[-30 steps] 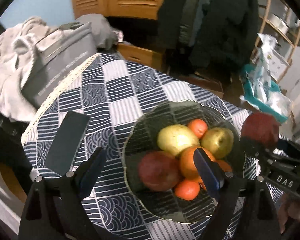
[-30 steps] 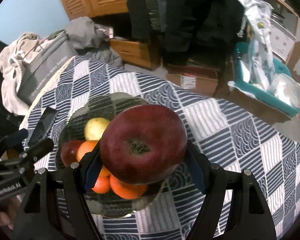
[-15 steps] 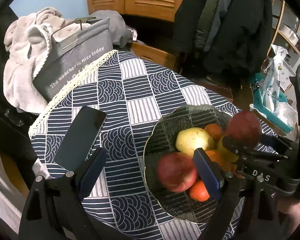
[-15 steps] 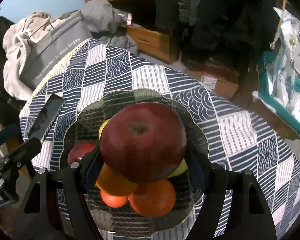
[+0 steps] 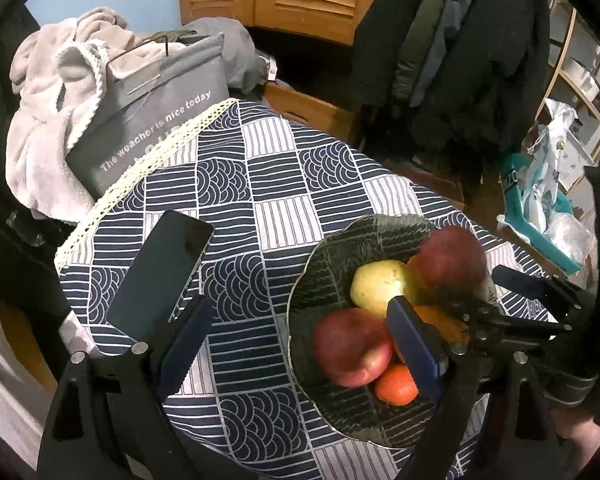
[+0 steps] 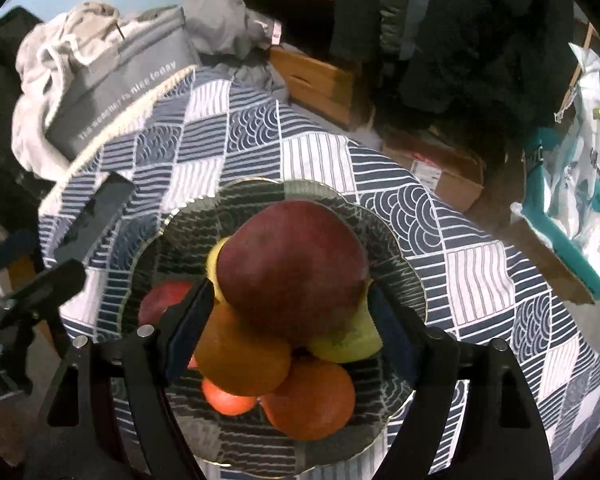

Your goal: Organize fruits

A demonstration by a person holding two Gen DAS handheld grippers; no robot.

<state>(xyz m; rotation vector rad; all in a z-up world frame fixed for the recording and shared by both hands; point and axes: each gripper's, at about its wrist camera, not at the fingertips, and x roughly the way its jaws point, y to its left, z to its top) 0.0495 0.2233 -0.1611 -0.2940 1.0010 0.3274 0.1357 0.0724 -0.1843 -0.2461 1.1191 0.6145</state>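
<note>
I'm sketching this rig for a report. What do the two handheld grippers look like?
Both the left gripper and the right gripper are matte black frames with silver screw heads and two flat fingers faced in dark blue pads. No cables or sleeves are clearly visible.

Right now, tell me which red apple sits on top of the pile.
The dark red apple between the right claw's opening jaws; the other red apple lies low at the bowl's left side.

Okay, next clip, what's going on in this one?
A person is piling fruit into a dark glass bowl on a patterned tablecloth. The right hand-held gripper is opening around a big red apple, now sitting atop the oranges and yellow fruit. The left hand-held gripper hangs open and empty beside the bowl, near a phone.
</note>
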